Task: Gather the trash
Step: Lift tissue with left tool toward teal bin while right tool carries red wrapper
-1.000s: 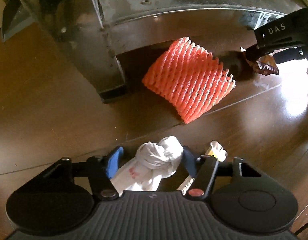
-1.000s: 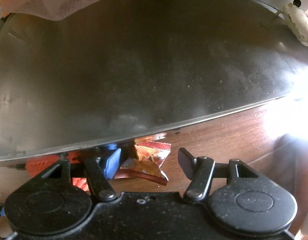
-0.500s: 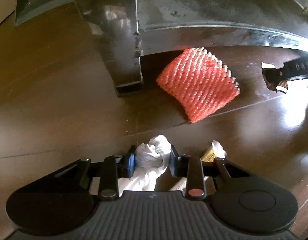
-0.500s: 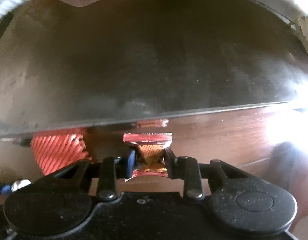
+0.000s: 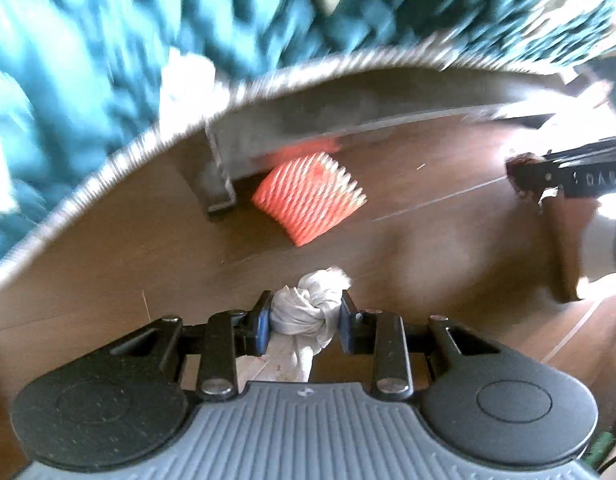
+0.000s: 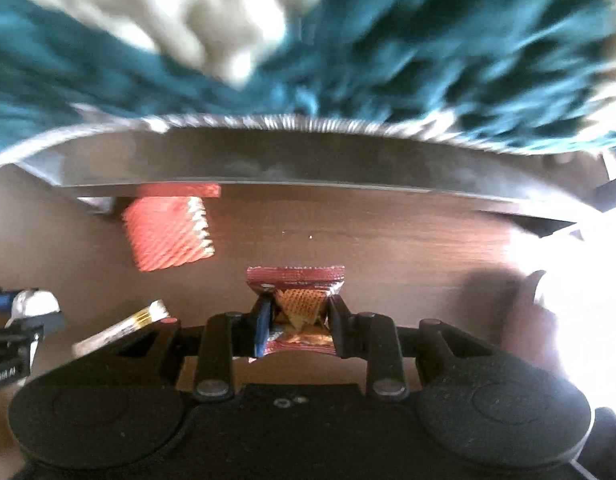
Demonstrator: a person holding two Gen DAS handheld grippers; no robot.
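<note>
Left gripper (image 5: pixel 305 322), lower centre: pinching knotted white tissue wad (image 5: pixel 308 312). Right gripper (image 6: pixel 297 326), lower centre: pinching red-orange snack wrapper (image 6: pixel 297 300). Orange foam net (image 5: pixel 310 198) on floor, centre frame, well apart.

Knotted white plastic bag (image 5: pixel 305 312): between the left gripper (image 5: pixel 305 318) pads, above the brown wooden floor (image 5: pixel 107 264).
Crumpled red-orange foil wrapper (image 6: pixel 297 308): between the right gripper (image 6: pixel 297 322) pads.
Orange ribbed foam net sleeve (image 5: pixel 310 196): on floor, just before the grey metal frame (image 5: pixel 348 108), partly beneath it.
Teal patterned fabric (image 5: pixel 87 60): on top of frame.
</note>
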